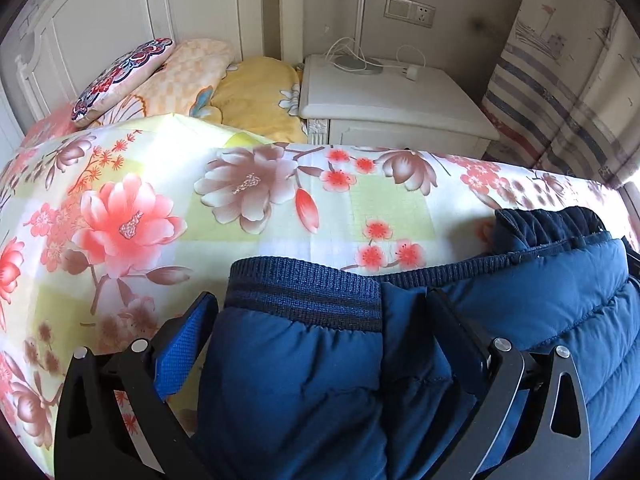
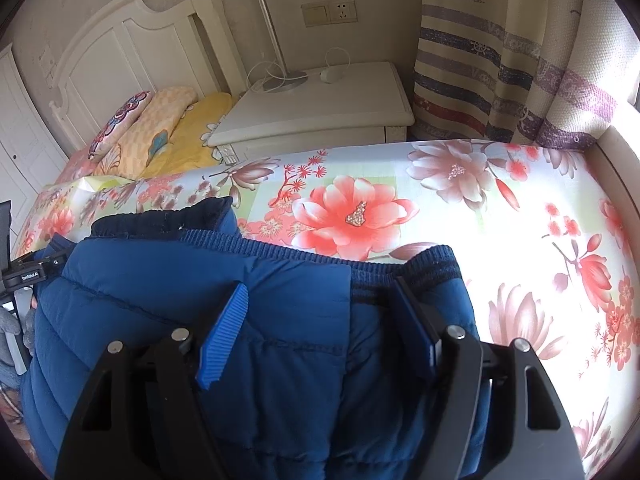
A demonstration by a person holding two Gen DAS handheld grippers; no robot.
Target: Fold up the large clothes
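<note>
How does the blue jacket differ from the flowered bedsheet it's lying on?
The jacket is plain dark blue; the bedsheet is pale with pink and brown flowers. The jacket is puffy, quilted and bunched into layers, with a ribbed knit hem; the bedsheet looks thin and lies spread smooth. The jacket covers only the near part of the bed; the bedsheet stretches right across it. Both are soft fabric, partly in bright sunlight.

Open floral bedsheet (image 2: 520,216) right of jacket (image 2: 200,320); nightstand (image 2: 316,116) beyond bed edge.
</note>
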